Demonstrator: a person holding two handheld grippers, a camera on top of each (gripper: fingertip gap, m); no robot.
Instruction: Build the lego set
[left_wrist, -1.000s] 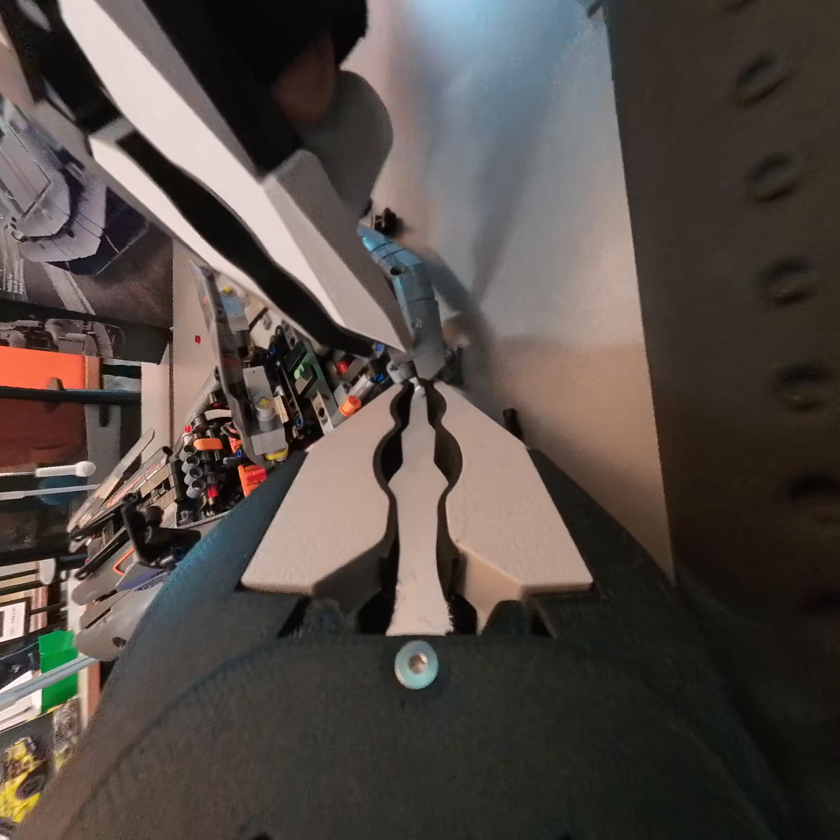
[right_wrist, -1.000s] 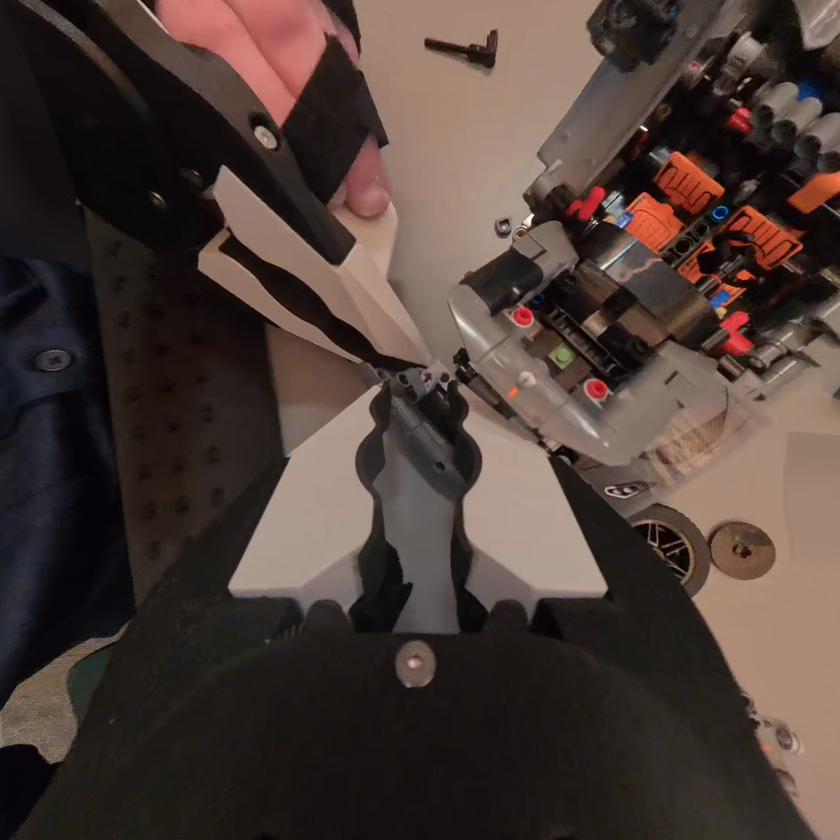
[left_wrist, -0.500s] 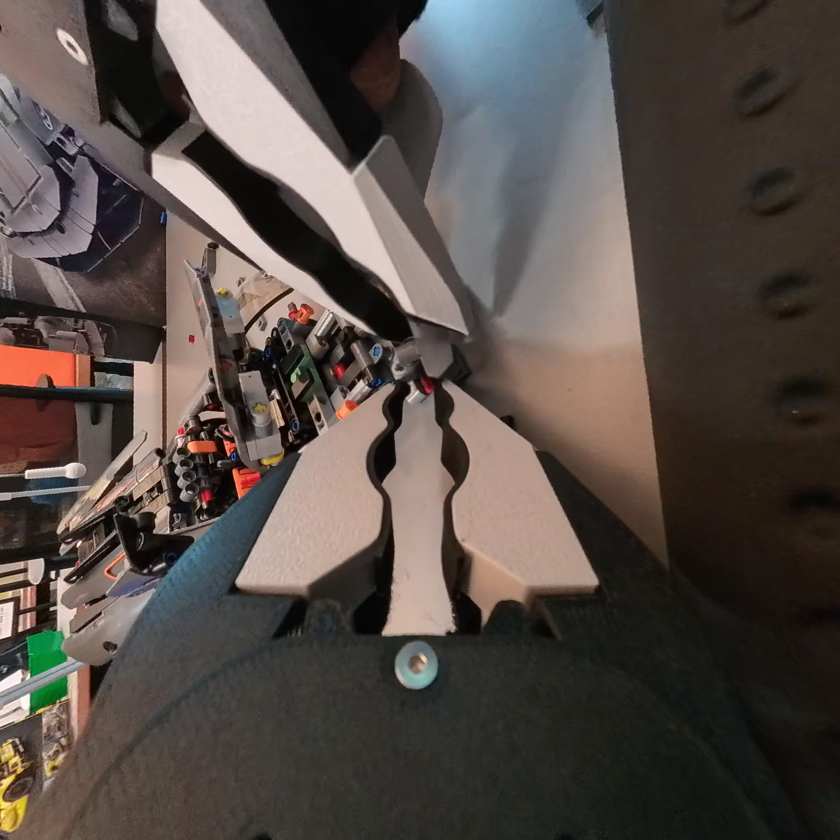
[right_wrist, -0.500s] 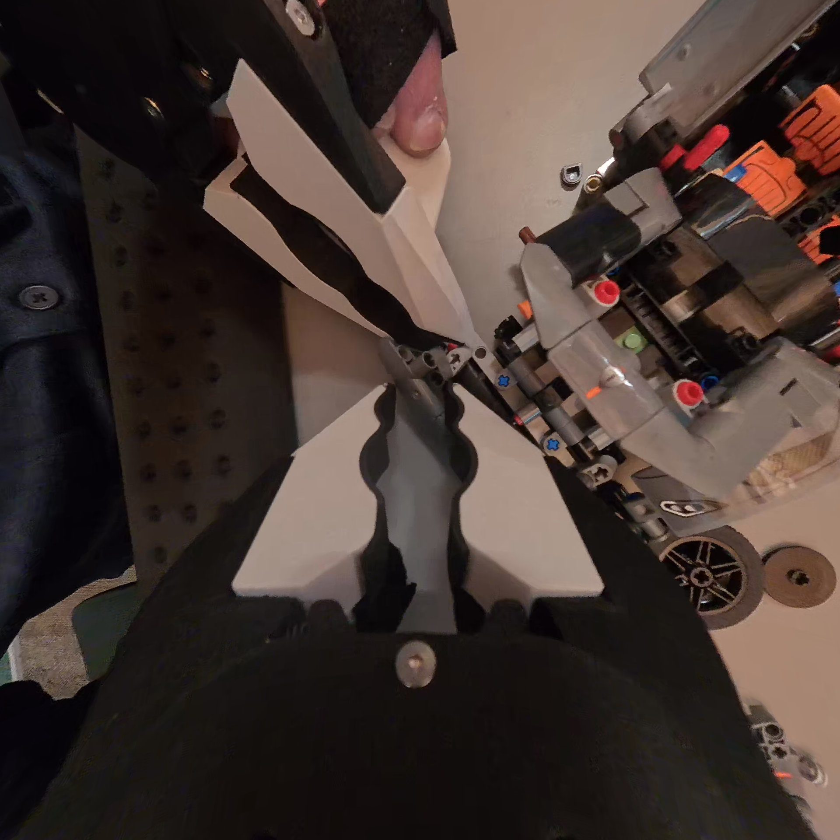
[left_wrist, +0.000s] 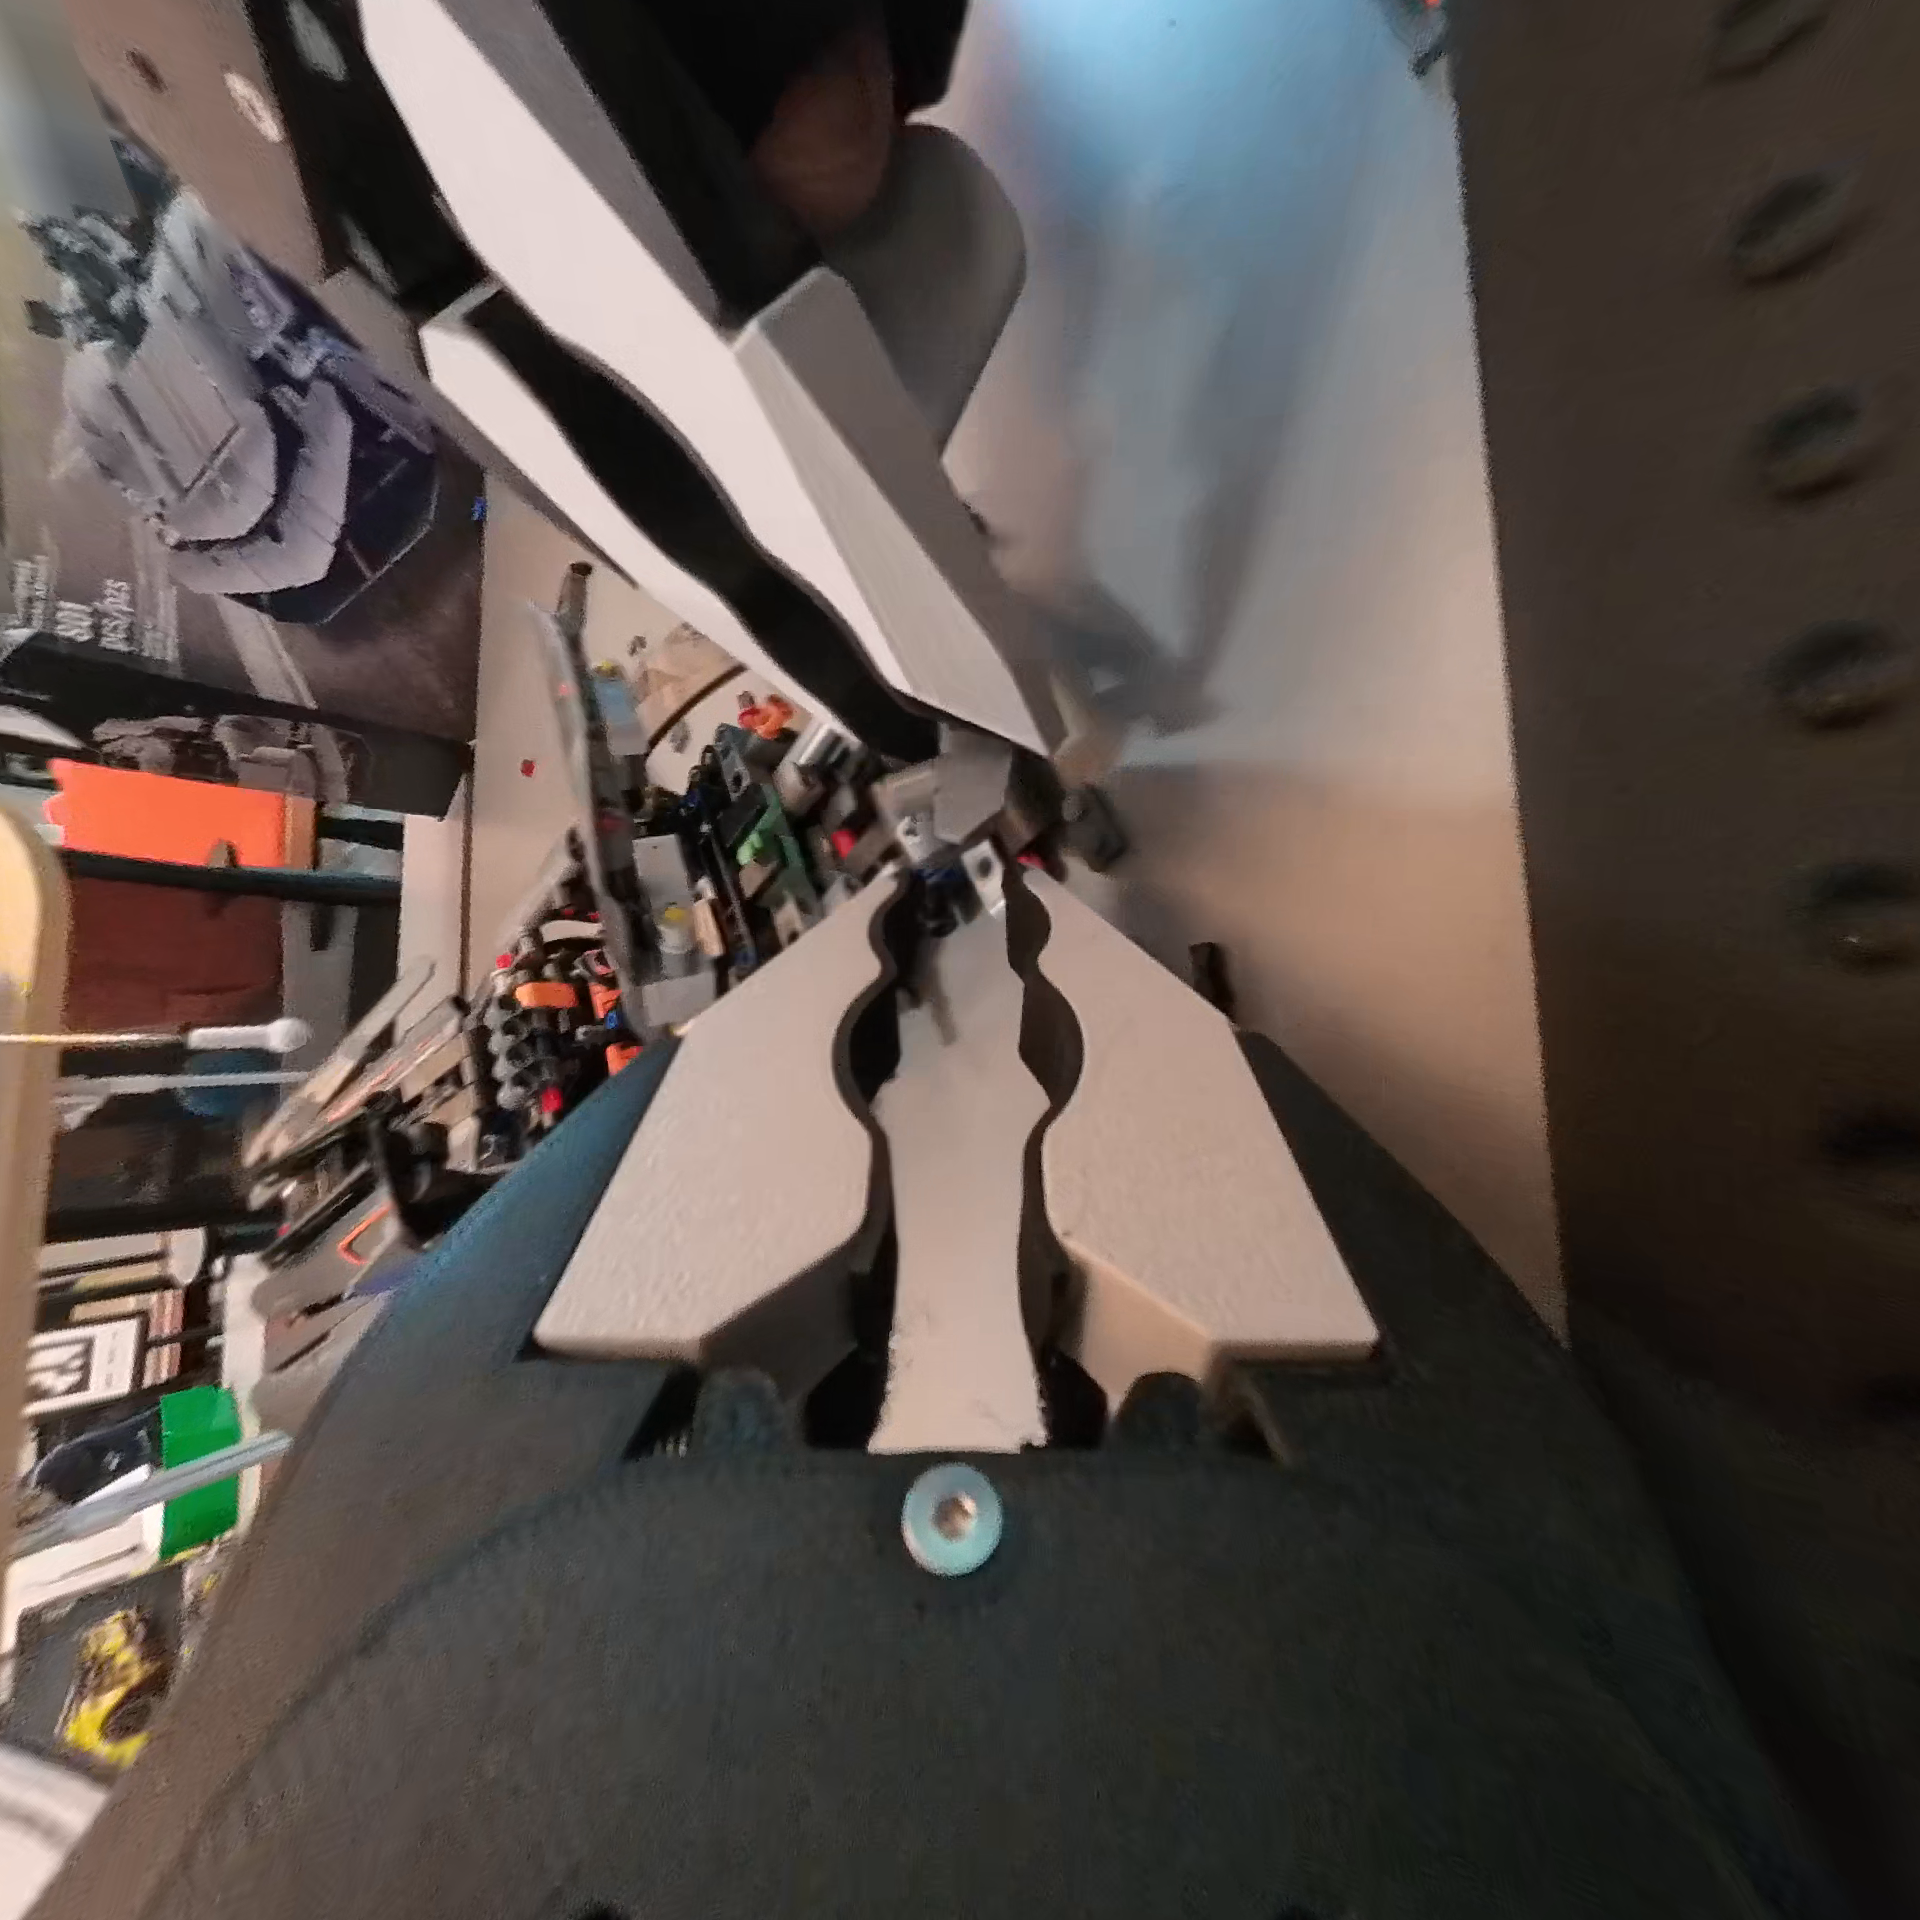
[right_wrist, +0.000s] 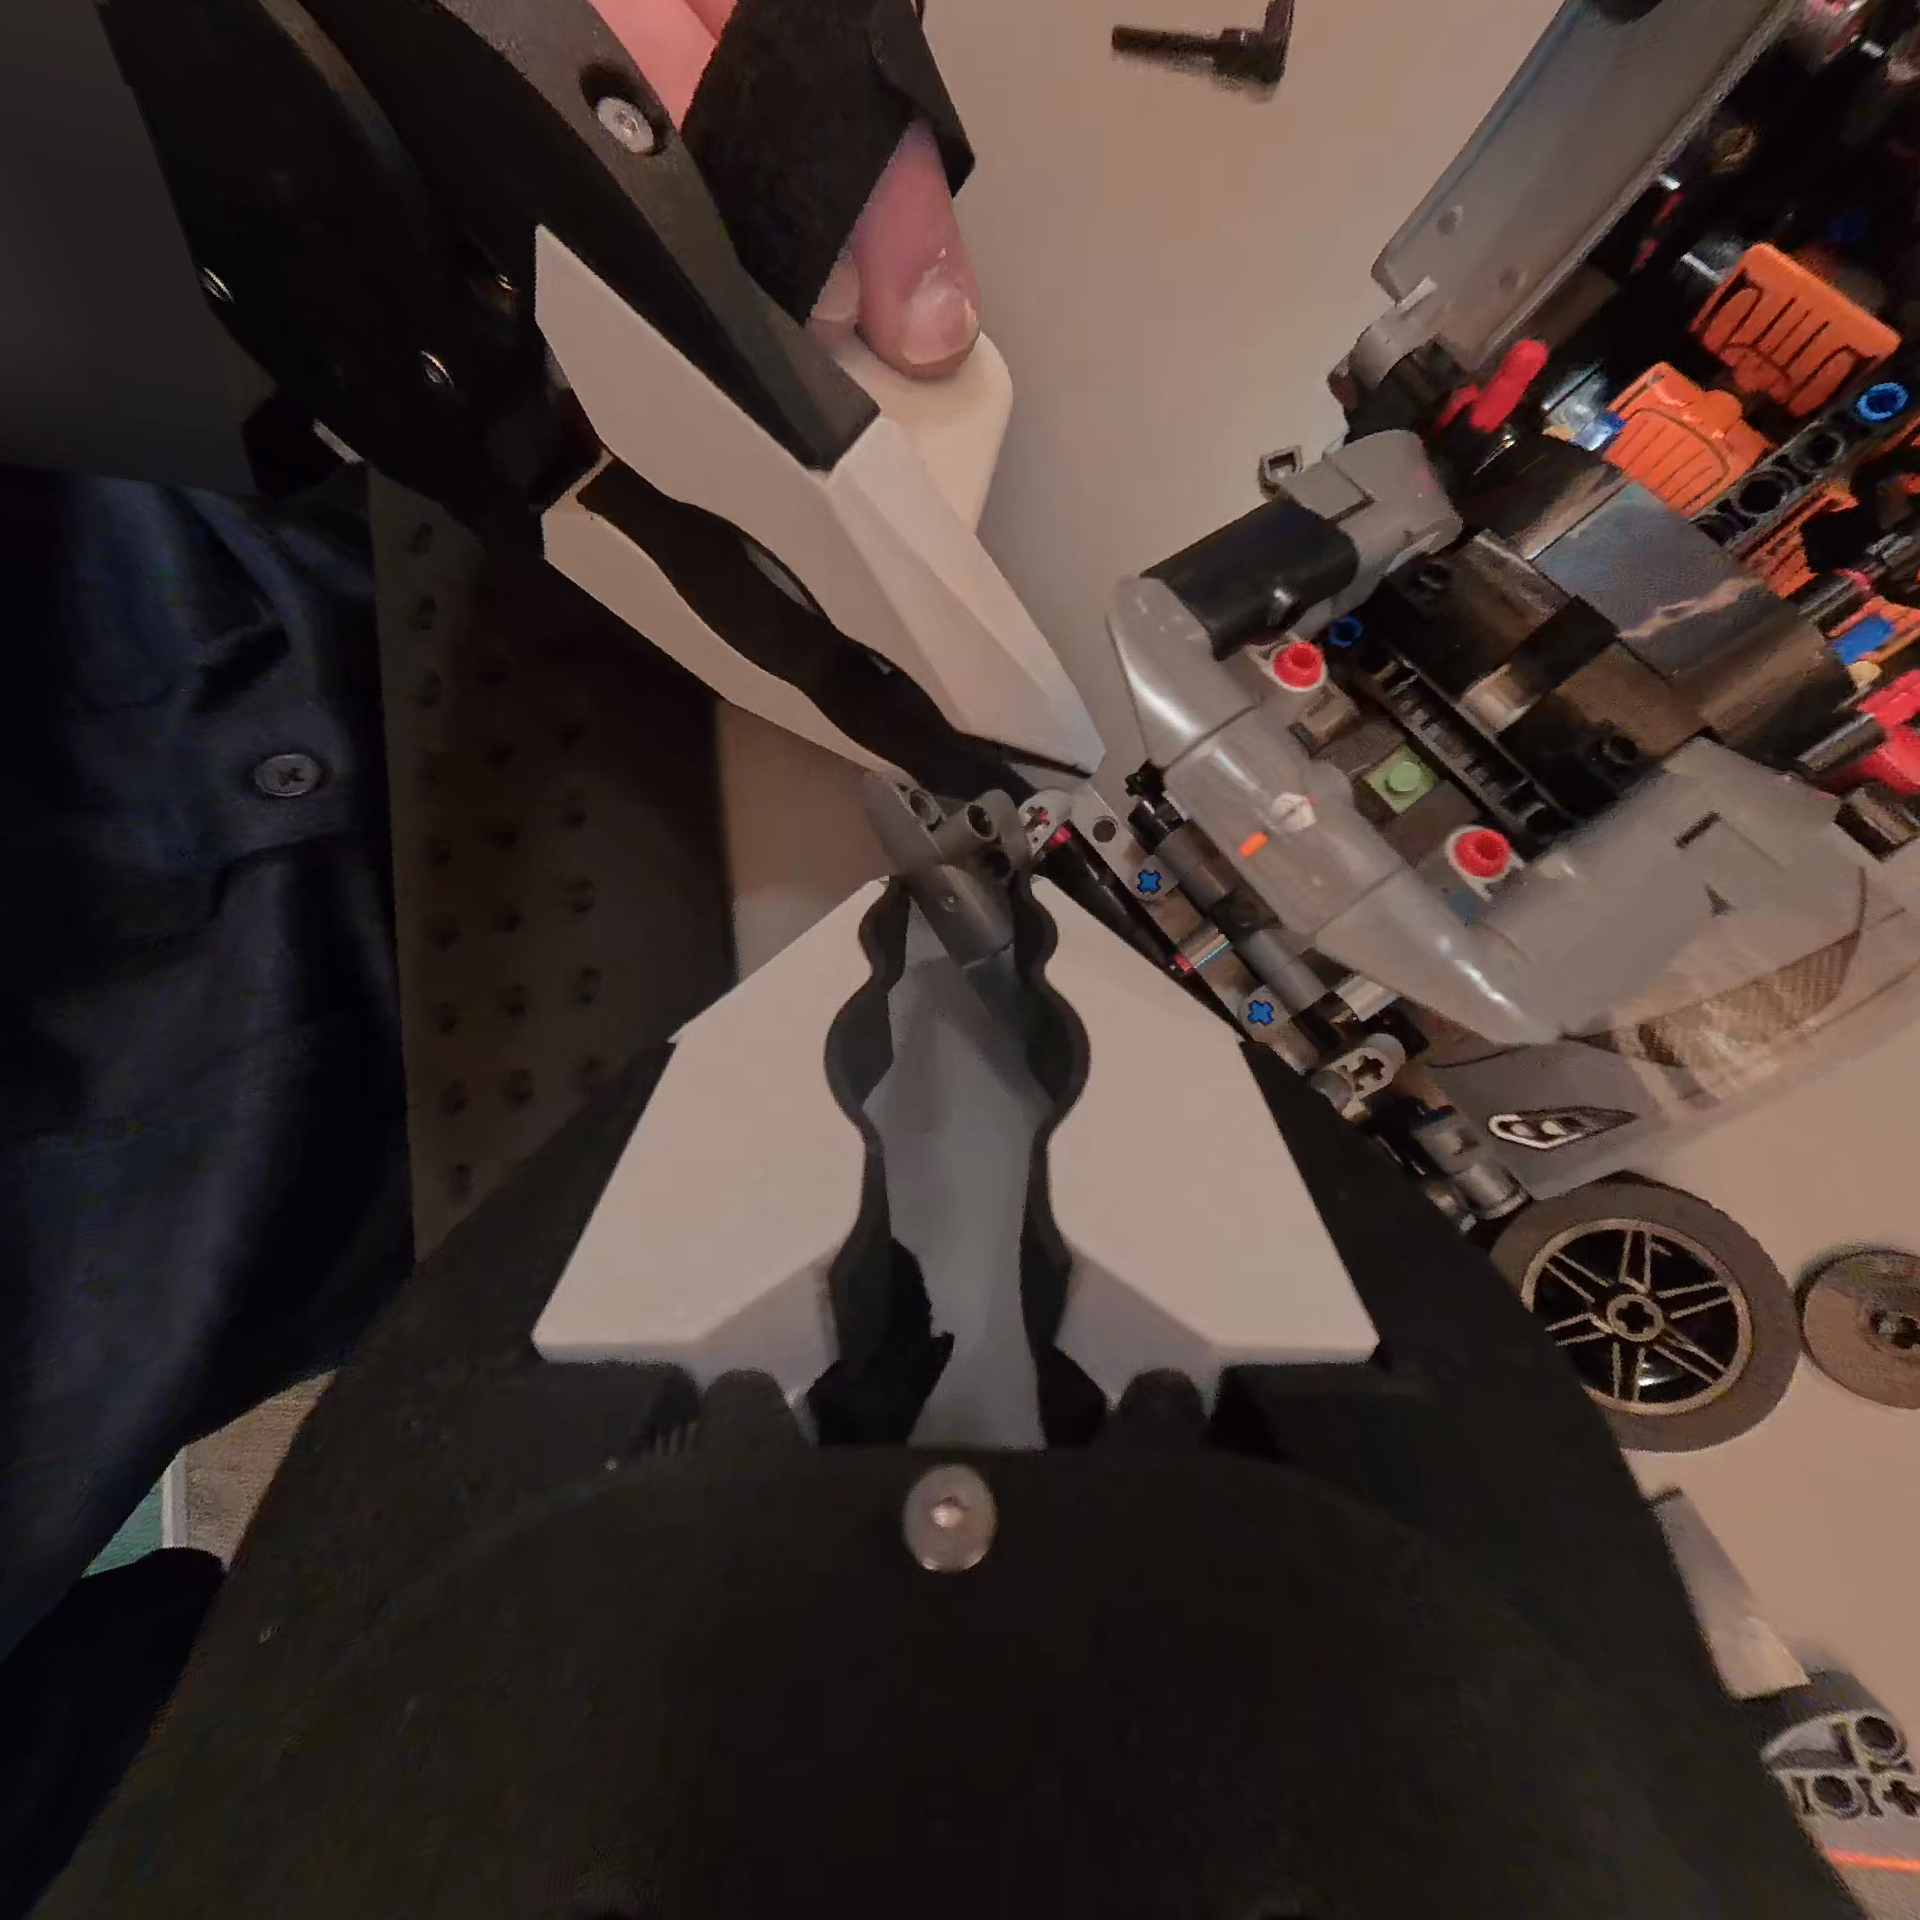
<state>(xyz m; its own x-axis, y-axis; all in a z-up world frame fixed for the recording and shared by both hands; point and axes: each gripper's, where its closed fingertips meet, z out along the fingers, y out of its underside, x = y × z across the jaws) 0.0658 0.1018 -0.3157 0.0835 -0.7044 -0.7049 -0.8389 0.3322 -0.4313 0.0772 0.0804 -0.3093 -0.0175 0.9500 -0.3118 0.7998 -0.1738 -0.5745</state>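
Observation:
A part-built grey and black lego car (right_wrist: 1403, 914) lies on the pale table (right_wrist: 1143, 312). It also shows in the left wrist view (left_wrist: 727, 831). My right gripper (right_wrist: 956, 894) is shut on the dark grey stem of a small grey lego piece (right_wrist: 961, 842) and holds it at the car's front corner. My left gripper (right_wrist: 1086, 767) comes in from the upper left, and its tips are shut on the light grey end of the same piece. In the left wrist view my left gripper (left_wrist: 956, 883) pinches that piece (left_wrist: 982, 868), with the right gripper (left_wrist: 1039, 727) just above it.
One wheel (right_wrist: 1642, 1314) is on the car, and a loose dark disc (right_wrist: 1870, 1320) lies beside it. A black pin (right_wrist: 1205, 42) lies at the far edge and a grey part (right_wrist: 1839, 1756) at the lower right. A dark perforated board (right_wrist: 499, 831) runs along the left. The set's box (left_wrist: 239, 468) stands behind.
Both grippers have carried the small grey piece toward the car. It was apart from the car and now sits against its front corner. Both grips have stayed shut.

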